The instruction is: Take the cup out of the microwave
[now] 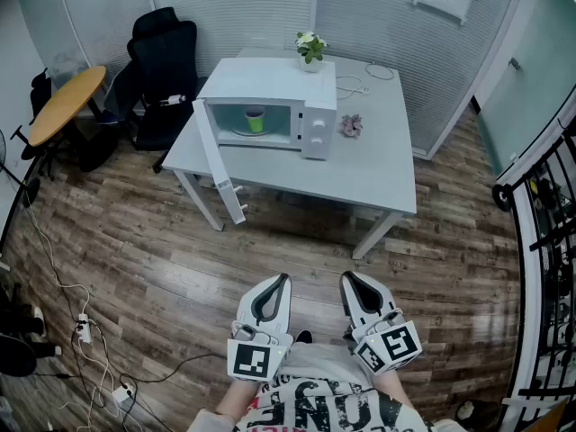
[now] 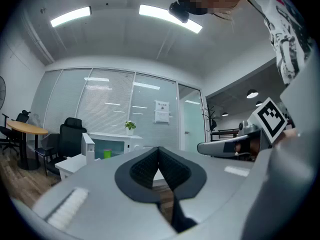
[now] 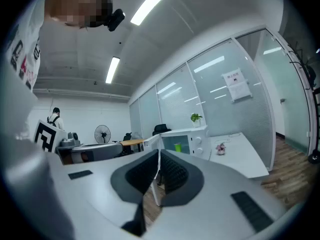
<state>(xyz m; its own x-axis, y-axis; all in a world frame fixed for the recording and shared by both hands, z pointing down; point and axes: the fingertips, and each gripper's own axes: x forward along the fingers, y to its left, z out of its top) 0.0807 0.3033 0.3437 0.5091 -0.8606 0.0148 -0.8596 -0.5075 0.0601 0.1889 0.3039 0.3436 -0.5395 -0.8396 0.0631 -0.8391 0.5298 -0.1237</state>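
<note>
Since the microwave (image 1: 270,77) on the surface (image 1: 378,174) already has its door (image 1: 220,165) swung open, I judge this to be the approach step. The green cup (image 1: 256,120) stands upright inside the cavity, well apart from both tools. My left claw (image 1: 281,283) and right claw (image 1: 349,281) are each pressed together, empty and held level. Next I need to close the distance, spread one claw and reach in around the cup.

microwave door (image 1: 219,162) swung wide, cavity mouth (image 1: 281,115) seemingly unobstructed

One microwave (image 1: 265,81), one green cup (image 1: 256,121), one potted plant (image 1: 310,49), one white table (image 1: 378,171).
</note>
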